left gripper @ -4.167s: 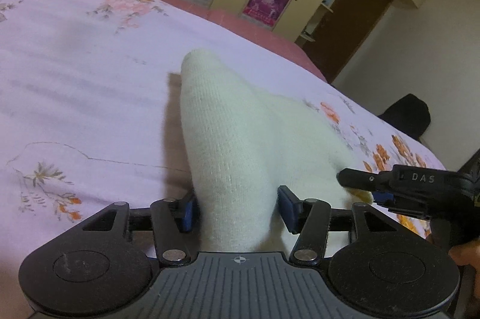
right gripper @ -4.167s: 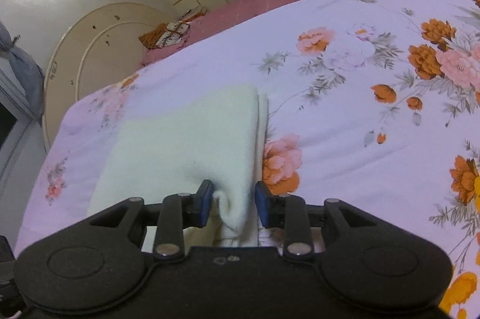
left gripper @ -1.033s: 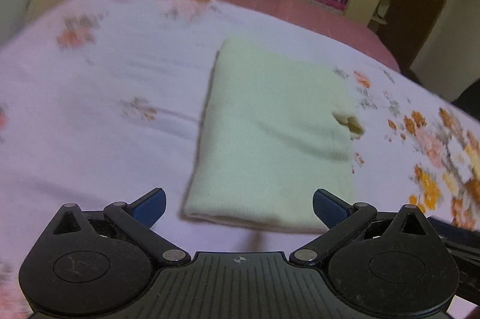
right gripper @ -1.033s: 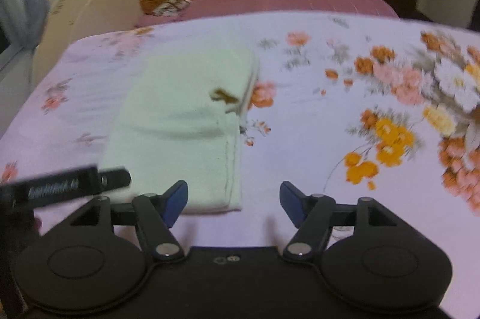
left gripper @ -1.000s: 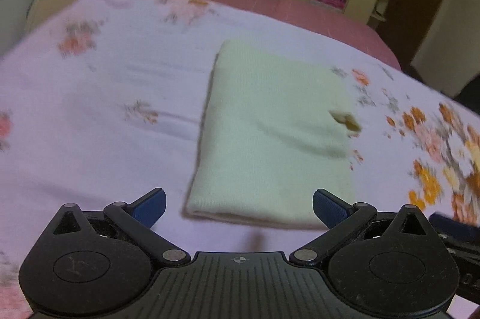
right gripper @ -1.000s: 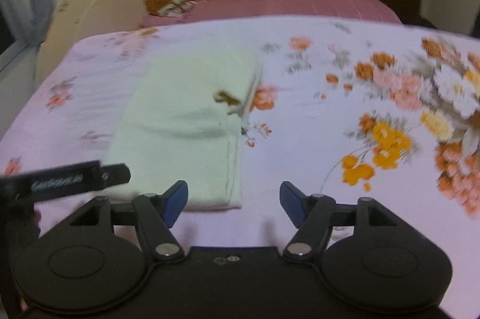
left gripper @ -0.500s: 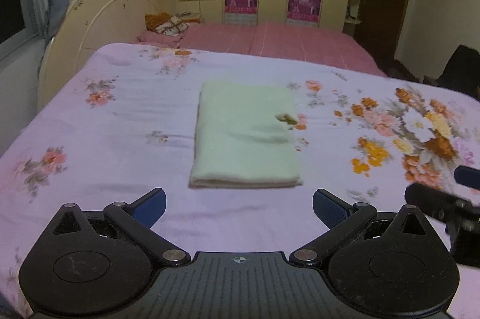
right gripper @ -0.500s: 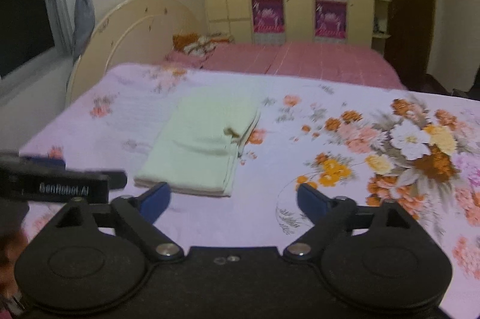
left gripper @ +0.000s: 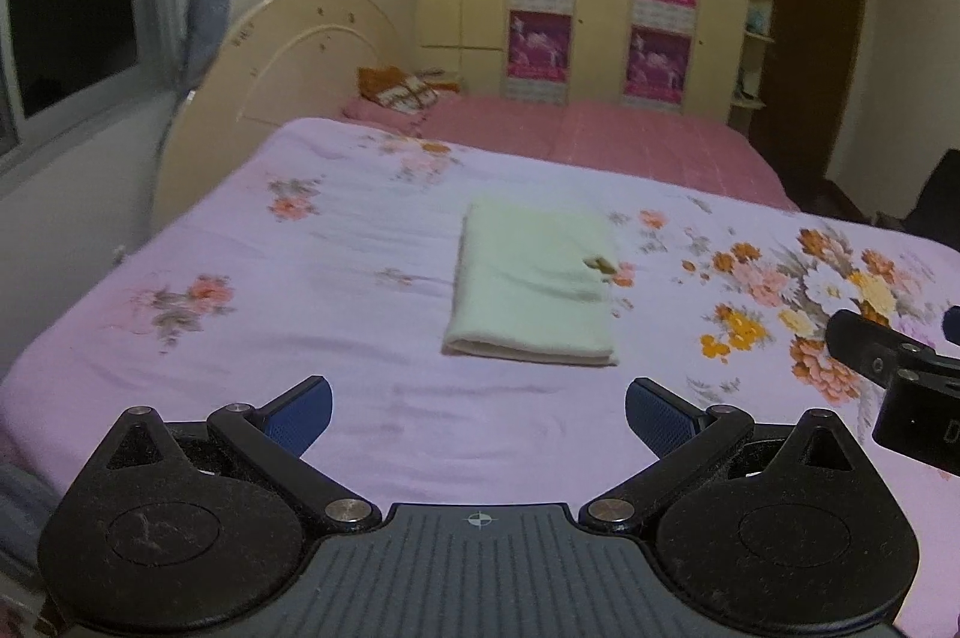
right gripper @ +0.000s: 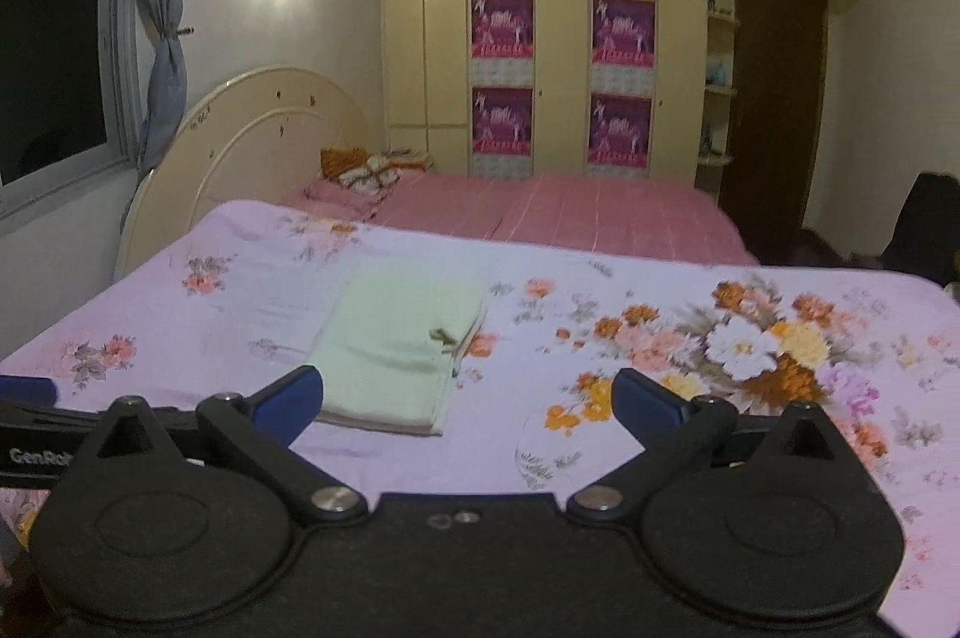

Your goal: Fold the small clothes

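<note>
**Folded and released — both grippers clear of the cloth**

Lying flat on the floral lilac bedspread (left gripper: 336,314): a pale green knitted garment (left gripper: 531,293), folded into a tidy rectangle, thick doubled edge toward the cameras. Seen at about 12 o'clock from the left gripper (left gripper: 477,413), well ahead of its fingertips; at about 11 o'clock from the right gripper (right gripper: 467,401), just past the left blue pad. A small brownish tag or label (right gripper: 443,336) showing near the right-hand edge of the fold — too small to read.

Left gripper spread wide, nothing between the blue pads, only bare bedspread in the gap. Right gripper likewise spread to its fullest, having just been opening, with nothing between its pads either; the garment's corner merely overlapped in view by the left pad, not pinched. Part of the right gripper's black body visible at 3 o'clock in the left wrist view, and the left gripper's branded arm at 9 o'clock in the right wrist view — the two held side by side, apart from the cloth.

Likely reason for the stance: fold judged complete, so both tools kept open and away to avoid dragging the layers out of square. Layers looking aligned, edges stacked, no loose sleeve or corner hanging out. Beyond, at 12 o'clock, a pink-covered second bed (right gripper: 558,212) and a cream wardrobe (right gripper: 558,56) with magenta posters.
</note>
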A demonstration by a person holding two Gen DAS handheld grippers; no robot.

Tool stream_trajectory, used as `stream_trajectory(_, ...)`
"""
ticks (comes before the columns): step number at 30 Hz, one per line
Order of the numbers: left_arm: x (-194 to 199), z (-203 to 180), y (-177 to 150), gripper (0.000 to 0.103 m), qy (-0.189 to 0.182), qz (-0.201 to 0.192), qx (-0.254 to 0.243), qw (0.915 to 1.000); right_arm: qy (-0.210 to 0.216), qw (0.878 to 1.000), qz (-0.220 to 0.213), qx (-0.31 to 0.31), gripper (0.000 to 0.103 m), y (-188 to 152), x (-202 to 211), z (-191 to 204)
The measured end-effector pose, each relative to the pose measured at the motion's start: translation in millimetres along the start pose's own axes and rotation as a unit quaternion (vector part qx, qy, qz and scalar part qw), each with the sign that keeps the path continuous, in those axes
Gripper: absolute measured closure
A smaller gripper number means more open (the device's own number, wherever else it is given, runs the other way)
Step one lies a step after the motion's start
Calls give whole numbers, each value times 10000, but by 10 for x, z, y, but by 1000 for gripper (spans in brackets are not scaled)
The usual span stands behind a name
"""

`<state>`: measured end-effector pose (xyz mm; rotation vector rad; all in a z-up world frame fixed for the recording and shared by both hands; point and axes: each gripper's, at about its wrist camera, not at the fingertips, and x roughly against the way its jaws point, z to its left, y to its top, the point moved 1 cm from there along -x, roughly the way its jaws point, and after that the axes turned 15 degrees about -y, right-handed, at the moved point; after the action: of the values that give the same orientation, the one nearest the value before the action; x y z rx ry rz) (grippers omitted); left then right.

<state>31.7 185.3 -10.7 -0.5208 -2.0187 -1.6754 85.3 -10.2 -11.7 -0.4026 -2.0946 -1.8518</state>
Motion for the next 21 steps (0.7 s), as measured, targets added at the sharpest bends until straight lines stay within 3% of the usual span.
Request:
stream_trajectory(8, 326, -78, -54, 0, 90, -278, 10, 9996, -71, 9998, -204, -40, 1, -25, 228, -106)
stream_trajectory(21, 447, -192, -158, 0, 28, -238, 27, 9997, -124, 9997, -187, -137, 1, -120, 335, -199)
